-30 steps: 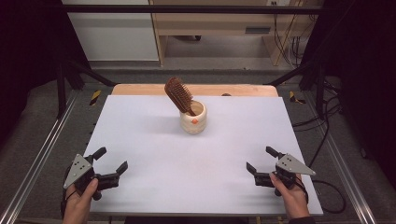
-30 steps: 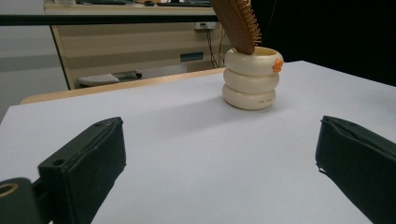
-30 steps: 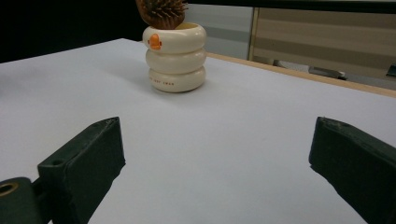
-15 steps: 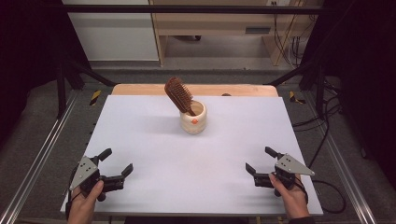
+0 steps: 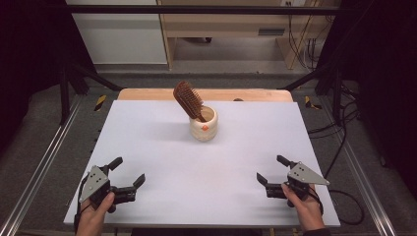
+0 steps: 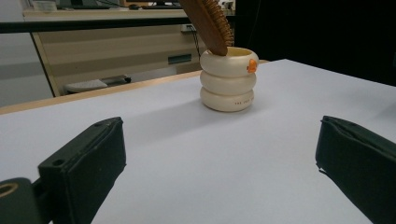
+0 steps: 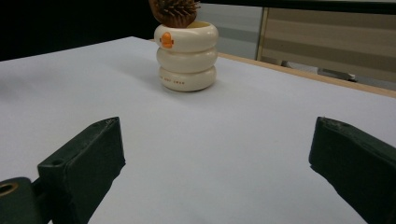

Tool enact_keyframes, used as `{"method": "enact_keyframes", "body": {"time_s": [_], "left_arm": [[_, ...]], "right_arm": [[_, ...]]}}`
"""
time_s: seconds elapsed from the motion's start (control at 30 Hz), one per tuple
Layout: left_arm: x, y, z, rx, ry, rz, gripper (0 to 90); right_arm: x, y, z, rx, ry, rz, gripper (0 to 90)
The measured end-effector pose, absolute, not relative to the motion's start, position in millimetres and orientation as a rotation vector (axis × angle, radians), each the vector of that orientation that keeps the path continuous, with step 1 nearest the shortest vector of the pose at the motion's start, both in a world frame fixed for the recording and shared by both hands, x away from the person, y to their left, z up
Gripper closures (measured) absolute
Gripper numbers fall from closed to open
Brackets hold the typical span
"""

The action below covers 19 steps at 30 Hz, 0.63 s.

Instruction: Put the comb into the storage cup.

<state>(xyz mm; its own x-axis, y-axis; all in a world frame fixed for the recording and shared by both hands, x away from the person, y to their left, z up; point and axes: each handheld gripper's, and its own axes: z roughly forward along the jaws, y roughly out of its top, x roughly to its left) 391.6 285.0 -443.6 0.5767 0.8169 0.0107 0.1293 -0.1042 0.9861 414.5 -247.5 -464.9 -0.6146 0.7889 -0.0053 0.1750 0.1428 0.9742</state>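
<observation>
A cream ribbed cup (image 5: pixel 204 125) with an orange mark stands upright on the white table (image 5: pixel 206 167), toward the back middle. A brown wooden hairbrush (image 5: pixel 188 100) leans in it, head up and tilted left. My left gripper (image 5: pixel 128 172) rests near the front left corner, open and holding nothing, a hand on its grip. My right gripper (image 5: pixel 272 170) sits near the front right, open too. The left gripper view has the cup (image 6: pixel 228 79) and brush (image 6: pixel 208 23) far ahead between the jaws. In the right gripper view the cup (image 7: pixel 187 56) and the brush's bristles (image 7: pixel 175 10) stand ahead to the left.
A wooden strip (image 5: pixel 206 94) runs along the table's far edge. Metal rails (image 5: pixel 44 162) flank the table on both sides. Cables (image 5: pixel 339 142) trail on the floor at the right. A shelf unit (image 5: pixel 231 24) stands beyond the table.
My left gripper has shifted right and slightly toward the table's front edge. The right gripper has barely moved. Cup and brush stay put.
</observation>
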Motion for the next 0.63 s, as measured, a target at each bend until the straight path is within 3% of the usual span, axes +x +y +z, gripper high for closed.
{"method": "enact_keyframes", "body": {"time_s": [0.63], "left_arm": [[390.2, 287.0, -443.5, 1.566, 0.845, 0.741, 1.5]], "right_arm": [[416.5, -240.7, -464.7, 0.896, 1.899, 1.515, 3.7]]}}
